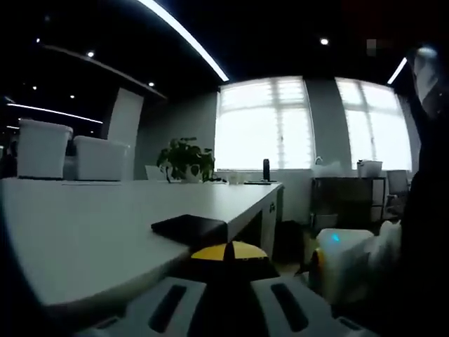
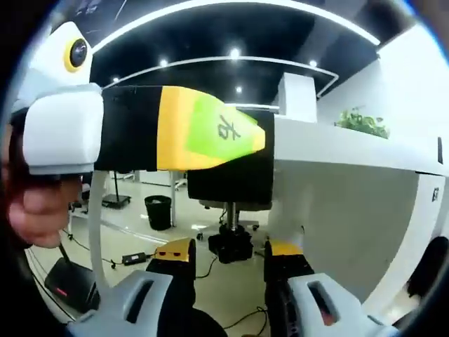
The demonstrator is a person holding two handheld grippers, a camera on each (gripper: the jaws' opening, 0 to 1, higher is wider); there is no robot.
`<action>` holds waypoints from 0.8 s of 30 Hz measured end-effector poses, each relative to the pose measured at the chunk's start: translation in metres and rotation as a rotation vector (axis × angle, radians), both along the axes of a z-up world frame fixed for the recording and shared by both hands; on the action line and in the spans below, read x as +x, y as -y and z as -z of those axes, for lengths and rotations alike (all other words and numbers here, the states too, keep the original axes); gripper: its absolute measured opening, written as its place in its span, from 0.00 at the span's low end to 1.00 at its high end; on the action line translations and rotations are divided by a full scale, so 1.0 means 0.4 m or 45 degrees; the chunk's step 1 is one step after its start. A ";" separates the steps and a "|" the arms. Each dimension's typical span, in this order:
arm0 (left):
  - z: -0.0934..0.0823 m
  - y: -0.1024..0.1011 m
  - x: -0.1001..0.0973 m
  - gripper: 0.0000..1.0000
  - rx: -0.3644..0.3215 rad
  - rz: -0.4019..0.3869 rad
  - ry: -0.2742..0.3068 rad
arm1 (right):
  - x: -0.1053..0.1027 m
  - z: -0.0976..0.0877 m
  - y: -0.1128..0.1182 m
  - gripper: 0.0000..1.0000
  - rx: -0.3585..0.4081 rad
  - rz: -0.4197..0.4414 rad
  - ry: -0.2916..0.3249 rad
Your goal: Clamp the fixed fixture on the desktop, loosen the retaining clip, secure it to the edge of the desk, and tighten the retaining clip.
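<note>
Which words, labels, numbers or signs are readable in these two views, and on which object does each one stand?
"右": one dark character on the green patch of the left tool, seen in the right gripper view.
A small dark mark on the desk side panel in the right gripper view: too small to read.
Left gripper view: no readable text on the desk or the white boxes.

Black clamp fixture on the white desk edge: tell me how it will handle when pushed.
The black clamp fixture looks rigid, probably metal, so fairly heavy. Its threaded screw hangs below the white desk; if loose, it may slide off.
</note>
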State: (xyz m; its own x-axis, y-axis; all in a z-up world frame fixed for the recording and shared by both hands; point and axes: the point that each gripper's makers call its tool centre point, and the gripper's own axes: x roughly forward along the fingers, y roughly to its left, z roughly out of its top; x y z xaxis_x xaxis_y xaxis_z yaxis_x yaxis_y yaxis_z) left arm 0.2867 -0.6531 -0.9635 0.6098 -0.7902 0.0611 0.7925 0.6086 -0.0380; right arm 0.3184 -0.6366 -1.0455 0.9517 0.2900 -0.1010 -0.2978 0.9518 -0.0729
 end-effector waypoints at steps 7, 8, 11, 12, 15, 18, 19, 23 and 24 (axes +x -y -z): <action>0.001 0.001 0.000 0.00 0.011 0.000 0.013 | 0.001 0.008 0.012 0.21 -0.018 -0.001 -0.023; 0.001 0.001 0.000 0.00 0.010 0.000 0.012 | 0.000 0.007 0.011 0.21 -0.019 -0.012 -0.027; 0.002 0.002 0.001 0.00 0.020 -0.005 0.011 | -0.002 0.007 0.009 0.20 -0.034 -0.082 -0.025; 0.003 0.002 0.001 0.00 0.025 -0.008 0.010 | -0.002 0.005 0.008 0.20 -0.058 -0.124 -0.004; 0.004 0.002 0.002 0.00 0.034 -0.016 0.007 | -0.002 0.006 0.002 0.19 -0.049 -0.267 0.026; 0.005 0.001 0.003 0.00 0.041 -0.021 0.006 | -0.002 0.008 -0.002 0.19 -0.048 -0.459 0.008; 0.004 0.001 0.003 0.00 0.040 -0.023 0.003 | 0.000 0.009 -0.005 0.19 -0.058 -0.506 0.010; 0.006 0.003 0.003 0.00 0.062 -0.037 0.005 | 0.005 0.012 -0.013 0.19 -0.072 -0.786 -0.020; 0.007 0.002 0.003 0.00 0.063 -0.039 0.002 | 0.011 0.013 -0.013 0.19 -0.105 -0.835 -0.002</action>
